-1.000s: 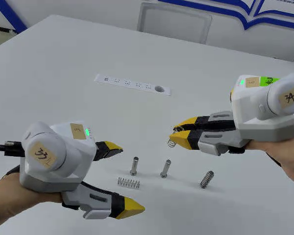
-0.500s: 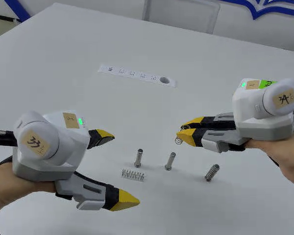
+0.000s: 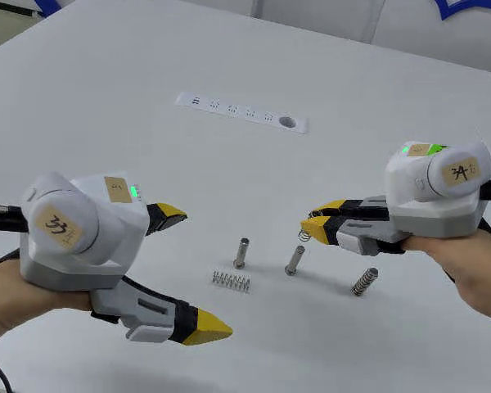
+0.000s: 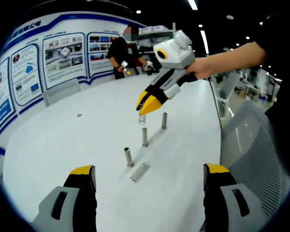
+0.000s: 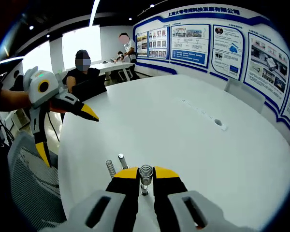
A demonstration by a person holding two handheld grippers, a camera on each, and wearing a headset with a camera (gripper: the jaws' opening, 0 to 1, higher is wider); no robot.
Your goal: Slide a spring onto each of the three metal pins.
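Note:
Two bare metal pins stand upright on the white table (image 3: 106, 98), a left pin (image 3: 241, 252) and a middle pin (image 3: 295, 259). A third pin (image 3: 365, 281) to their right carries a coil. A loose spring (image 3: 231, 282) lies flat in front of the left pin. My right gripper (image 3: 311, 225) is shut on another spring (image 3: 304, 236), which hangs just above the middle pin's top. The held spring (image 5: 146, 174) sits between the yellow tips over the pin (image 5: 144, 188). My left gripper (image 3: 188, 274) is open and holds nothing, left of the pins (image 4: 129, 157).
A white power strip (image 3: 241, 112) lies flat on the table behind the pins. A mesh chair back (image 4: 261, 145) stands by the table edge. People sit at a far table (image 5: 89, 65). Bare tabletop surrounds the pins.
My right gripper has brought its spring down closer to the middle pin's top. The head camera has tilted, shifting the scene. The left gripper stays open in about the same place.

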